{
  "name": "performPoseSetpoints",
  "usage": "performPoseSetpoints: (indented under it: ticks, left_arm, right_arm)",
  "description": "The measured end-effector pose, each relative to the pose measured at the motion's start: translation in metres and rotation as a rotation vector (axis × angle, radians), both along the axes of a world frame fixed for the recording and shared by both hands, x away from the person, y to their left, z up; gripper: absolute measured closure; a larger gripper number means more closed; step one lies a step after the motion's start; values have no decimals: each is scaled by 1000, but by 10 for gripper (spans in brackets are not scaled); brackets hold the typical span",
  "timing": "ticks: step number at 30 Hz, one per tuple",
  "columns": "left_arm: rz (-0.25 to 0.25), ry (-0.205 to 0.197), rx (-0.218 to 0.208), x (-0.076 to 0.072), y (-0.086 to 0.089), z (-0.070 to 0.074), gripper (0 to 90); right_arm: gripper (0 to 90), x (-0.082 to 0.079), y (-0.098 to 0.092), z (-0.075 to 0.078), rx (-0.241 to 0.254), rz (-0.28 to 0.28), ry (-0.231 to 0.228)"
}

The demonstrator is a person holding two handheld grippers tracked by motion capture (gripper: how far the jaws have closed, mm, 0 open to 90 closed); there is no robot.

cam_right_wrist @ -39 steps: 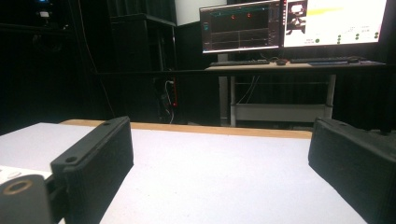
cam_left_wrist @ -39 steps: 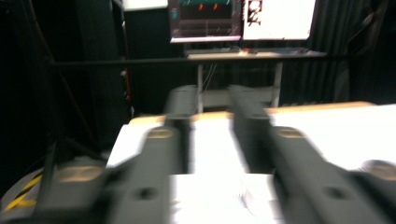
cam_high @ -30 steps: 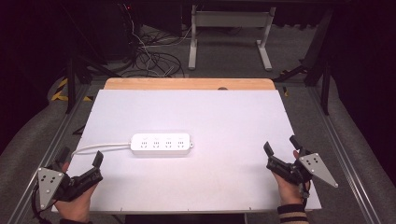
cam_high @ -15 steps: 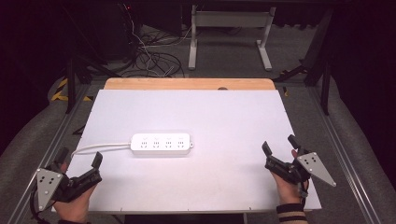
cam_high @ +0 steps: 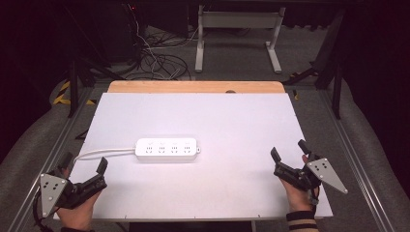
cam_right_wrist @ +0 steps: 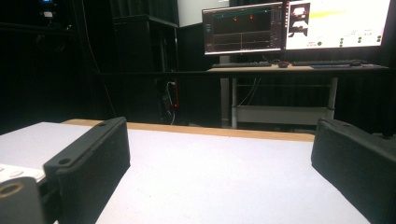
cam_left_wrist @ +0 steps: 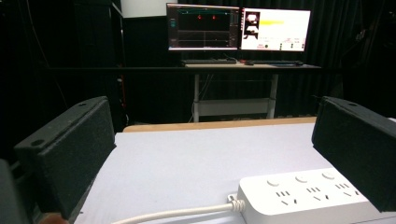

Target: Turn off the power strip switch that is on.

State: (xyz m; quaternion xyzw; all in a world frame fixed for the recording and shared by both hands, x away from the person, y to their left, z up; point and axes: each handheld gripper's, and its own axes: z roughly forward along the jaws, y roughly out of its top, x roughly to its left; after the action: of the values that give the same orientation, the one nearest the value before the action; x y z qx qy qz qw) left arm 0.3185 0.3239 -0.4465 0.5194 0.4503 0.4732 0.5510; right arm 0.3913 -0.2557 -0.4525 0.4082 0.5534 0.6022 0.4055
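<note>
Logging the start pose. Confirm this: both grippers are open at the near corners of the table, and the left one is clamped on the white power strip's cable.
One detail is wrong. In the high view the left gripper holds nothing; its jaws stand open, apart from the cable. The right gripper is open too, and the white power strip lies untouched.

Bright table, dark surroundings, soft focus
</note>
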Motion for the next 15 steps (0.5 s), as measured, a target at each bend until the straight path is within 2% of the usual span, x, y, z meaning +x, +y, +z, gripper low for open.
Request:
performPoseSetpoints:
  ticks: [7, 15]
  left_arm:
    - [-18, 9, 15, 2, -1, -3, 1]
    - [-9, 20, 2, 4, 0, -4, 1]
  right_arm:
    - [56, 0, -2, 0, 10, -8, 2]
    - [61, 0, -3, 0, 10, -9, 4]
